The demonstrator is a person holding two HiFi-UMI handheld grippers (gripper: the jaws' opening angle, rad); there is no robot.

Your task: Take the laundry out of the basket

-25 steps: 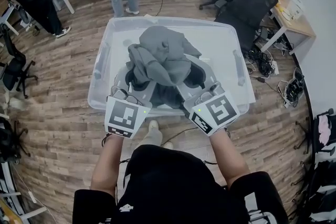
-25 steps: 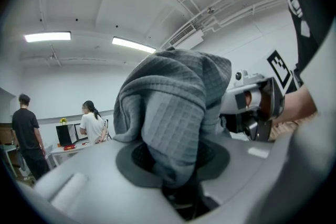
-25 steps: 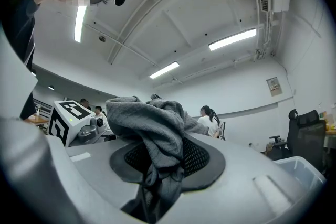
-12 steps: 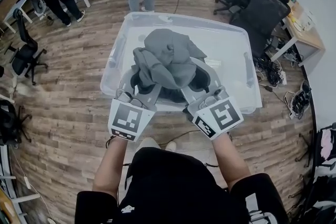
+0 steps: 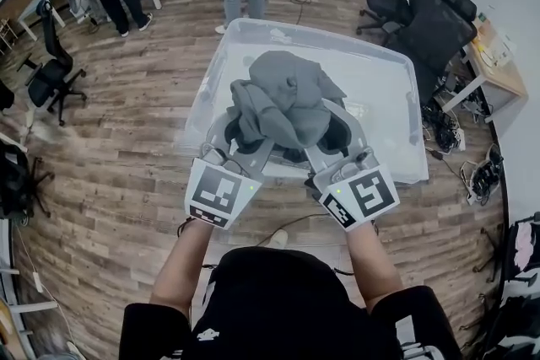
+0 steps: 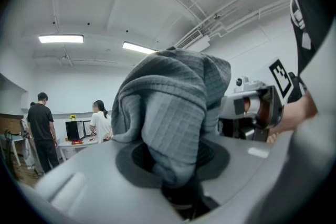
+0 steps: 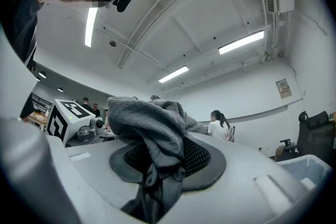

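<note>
A: What differs from a second ago?

B: Little in the grip, more in the place. The left gripper and the right gripper hold the grey waffle-knit garment as they did. Each has its jaws clamped on a fold of the cloth, and each gripper's own view shows the knit bunched and pinched between the pads. But the bundle hung nearer the middle of the clear plastic bin before. Now it sits a little toward the bin's 8 o'clock side, closer to the person.

A: So it is coming out?

B: I judge so. The garment is lifted, and the carry toward the near rim seems under way. In the head view it still overlaps the bin's inside, and the grippers' marker cubes sit at 6 o'clock, just outside the rim.

A: Is the cloth clear of the wall?

B: From above I cannot tell whether the hanging part is higher than the rim. No other laundry shows on the bin's bare floor. Once this piece passes the rim, the task looks nearly finished.
</note>
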